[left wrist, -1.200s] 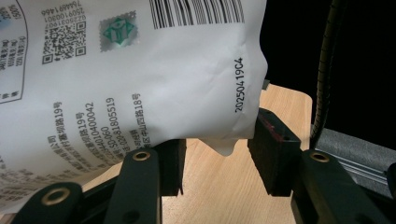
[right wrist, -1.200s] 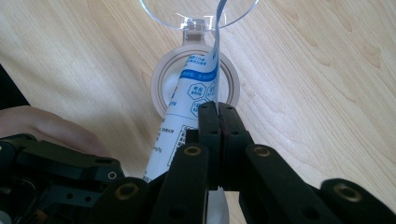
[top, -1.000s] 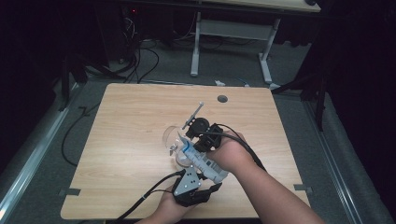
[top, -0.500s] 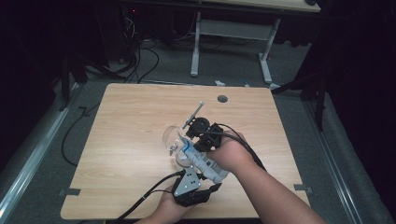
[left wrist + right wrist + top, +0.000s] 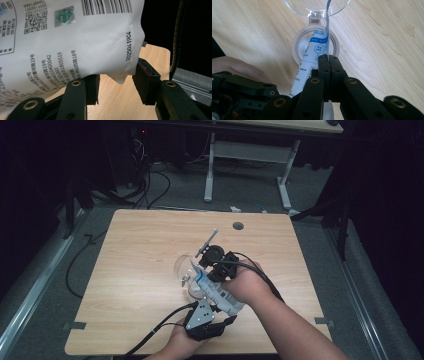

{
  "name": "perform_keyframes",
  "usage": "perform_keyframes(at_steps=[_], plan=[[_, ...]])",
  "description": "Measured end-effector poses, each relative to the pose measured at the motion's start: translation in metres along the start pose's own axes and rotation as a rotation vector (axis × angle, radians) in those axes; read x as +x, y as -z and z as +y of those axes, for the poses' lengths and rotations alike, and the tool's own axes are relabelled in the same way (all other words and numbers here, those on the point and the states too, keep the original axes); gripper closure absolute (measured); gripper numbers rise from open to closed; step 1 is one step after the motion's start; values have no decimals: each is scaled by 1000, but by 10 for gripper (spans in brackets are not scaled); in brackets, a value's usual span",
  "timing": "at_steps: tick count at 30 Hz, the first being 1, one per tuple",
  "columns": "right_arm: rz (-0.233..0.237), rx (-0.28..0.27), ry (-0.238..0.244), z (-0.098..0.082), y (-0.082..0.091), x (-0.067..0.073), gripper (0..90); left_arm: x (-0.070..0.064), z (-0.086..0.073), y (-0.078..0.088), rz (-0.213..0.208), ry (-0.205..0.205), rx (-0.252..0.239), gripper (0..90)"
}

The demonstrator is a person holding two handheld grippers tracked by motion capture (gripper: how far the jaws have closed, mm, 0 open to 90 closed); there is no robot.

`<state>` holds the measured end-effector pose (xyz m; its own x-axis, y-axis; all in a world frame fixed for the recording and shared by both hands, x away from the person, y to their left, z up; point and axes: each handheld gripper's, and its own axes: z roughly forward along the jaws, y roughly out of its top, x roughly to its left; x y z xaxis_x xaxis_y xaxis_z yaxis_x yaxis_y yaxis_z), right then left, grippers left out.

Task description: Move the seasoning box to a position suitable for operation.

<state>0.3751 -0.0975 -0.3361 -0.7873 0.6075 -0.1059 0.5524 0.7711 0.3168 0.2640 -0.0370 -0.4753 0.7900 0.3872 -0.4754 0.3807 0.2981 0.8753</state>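
Pinching the white pouch's (image 5: pixel 312 62) top edge, the right claw (image 5: pixel 328 58) is fully closed above a clear lidded cup (image 5: pixel 317 45) on the worktop (image 5: pixel 140 255). The left claw (image 5: pixel 115 82) grips the pouch's lower end between half-spread jaws.

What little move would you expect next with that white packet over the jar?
Probably a further tilt of the packet so it empties. The right tongs are shut on its upper edge, its lower end already sits in the open jar, and the left tongs straddle its bottom corner.
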Motion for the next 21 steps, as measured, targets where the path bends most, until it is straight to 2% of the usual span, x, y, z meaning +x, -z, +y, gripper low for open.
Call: perform_keyframes(at_steps=[21], plan=[[1, -1, 4, 4, -2, 2, 900, 0, 3, 1, 0, 14, -11, 584]])
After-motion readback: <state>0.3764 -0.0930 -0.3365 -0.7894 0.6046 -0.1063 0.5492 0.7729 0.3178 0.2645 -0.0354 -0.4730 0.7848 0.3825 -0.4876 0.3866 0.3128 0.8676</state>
